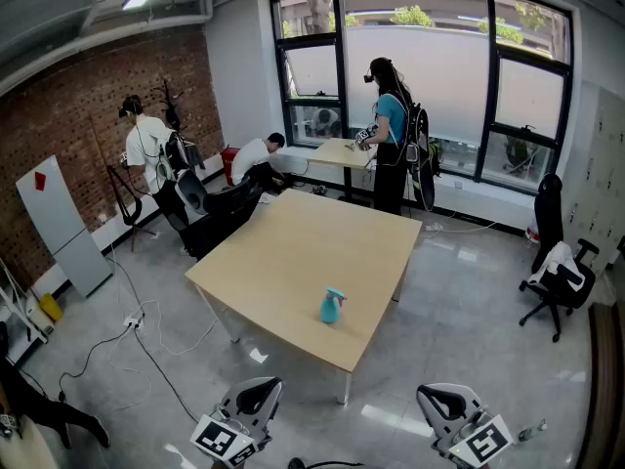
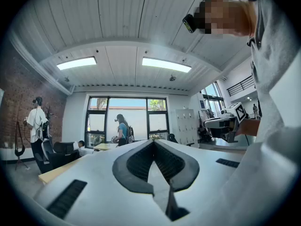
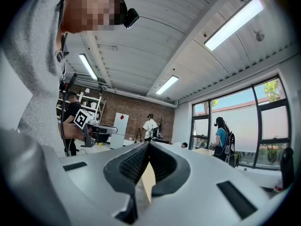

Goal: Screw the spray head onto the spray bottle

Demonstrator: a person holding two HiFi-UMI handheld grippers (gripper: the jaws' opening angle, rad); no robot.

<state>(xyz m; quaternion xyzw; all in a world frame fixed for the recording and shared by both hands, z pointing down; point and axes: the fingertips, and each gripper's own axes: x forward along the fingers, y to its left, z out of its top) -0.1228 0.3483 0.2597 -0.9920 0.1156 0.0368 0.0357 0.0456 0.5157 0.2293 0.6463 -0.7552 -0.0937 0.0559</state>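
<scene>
Left gripper (image 2: 153, 144), right gripper (image 3: 148, 145): jaws closed, empty. Spray bottle (image 1: 332, 307): upright by table (image 1: 293, 252) near edge; approach, open jaws, steady body first.

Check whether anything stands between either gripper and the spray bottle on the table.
Nothing visible does. The spray bottle stands alone near the front edge of the table; only bare tabletop and open floor separate it from the left gripper and right gripper, both with jaws shut and empty.
</scene>
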